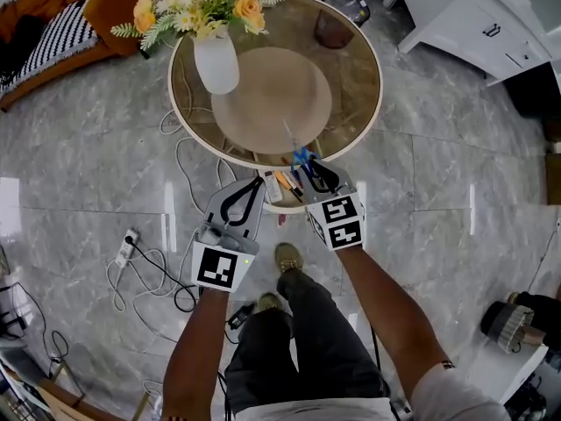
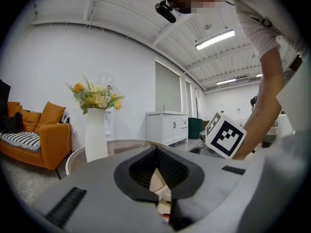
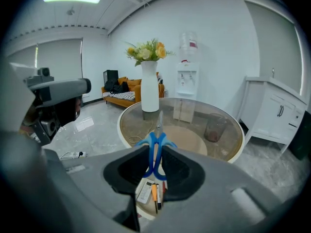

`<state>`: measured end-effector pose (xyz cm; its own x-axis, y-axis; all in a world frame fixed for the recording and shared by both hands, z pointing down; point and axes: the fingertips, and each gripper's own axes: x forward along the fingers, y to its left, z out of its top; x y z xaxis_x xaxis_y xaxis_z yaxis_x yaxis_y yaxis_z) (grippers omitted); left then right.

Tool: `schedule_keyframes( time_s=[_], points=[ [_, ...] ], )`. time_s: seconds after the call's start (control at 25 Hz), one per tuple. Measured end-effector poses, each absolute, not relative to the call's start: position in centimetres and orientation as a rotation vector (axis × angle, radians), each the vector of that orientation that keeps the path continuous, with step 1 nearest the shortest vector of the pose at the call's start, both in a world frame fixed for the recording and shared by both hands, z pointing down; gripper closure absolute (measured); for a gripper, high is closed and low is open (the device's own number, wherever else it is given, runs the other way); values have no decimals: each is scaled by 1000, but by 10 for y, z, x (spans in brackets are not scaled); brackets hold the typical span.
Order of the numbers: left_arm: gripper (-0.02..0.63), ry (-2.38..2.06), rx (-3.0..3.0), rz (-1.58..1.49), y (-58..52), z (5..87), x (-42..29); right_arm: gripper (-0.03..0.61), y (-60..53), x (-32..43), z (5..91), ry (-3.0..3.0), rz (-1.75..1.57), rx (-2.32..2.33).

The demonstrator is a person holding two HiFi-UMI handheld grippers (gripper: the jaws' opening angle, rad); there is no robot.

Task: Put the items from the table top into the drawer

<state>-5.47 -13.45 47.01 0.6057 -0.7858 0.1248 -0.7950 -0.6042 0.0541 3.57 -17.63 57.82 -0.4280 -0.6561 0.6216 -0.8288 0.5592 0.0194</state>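
Blue-handled scissors point away from me toward the round glass table, and my right gripper is shut on their handles. It hovers over the open drawer at the table's near edge. A white remote and an orange pen lie in the drawer beside other small items. My left gripper is just left of the drawer, its tips together with nothing between them. Its view shows the right gripper's marker cube.
A white vase of yellow flowers stands on the table's far left. A brown bin is at the table's far side. A power strip and cables lie on the floor at left. A white cabinet stands far right, an orange sofa far left.
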Motion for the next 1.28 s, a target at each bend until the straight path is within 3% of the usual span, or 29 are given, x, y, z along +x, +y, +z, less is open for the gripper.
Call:
schedule_keyframes(
  time_s=[0.56,1.28],
  points=[
    [614,-1354,2705,109,-72,477,-59,497,-70,22,562,-2304,296,1056],
    [614,-1430,2659,139,-73,578,-26,497,-62,79,702,-2234,264,928]
  ],
)
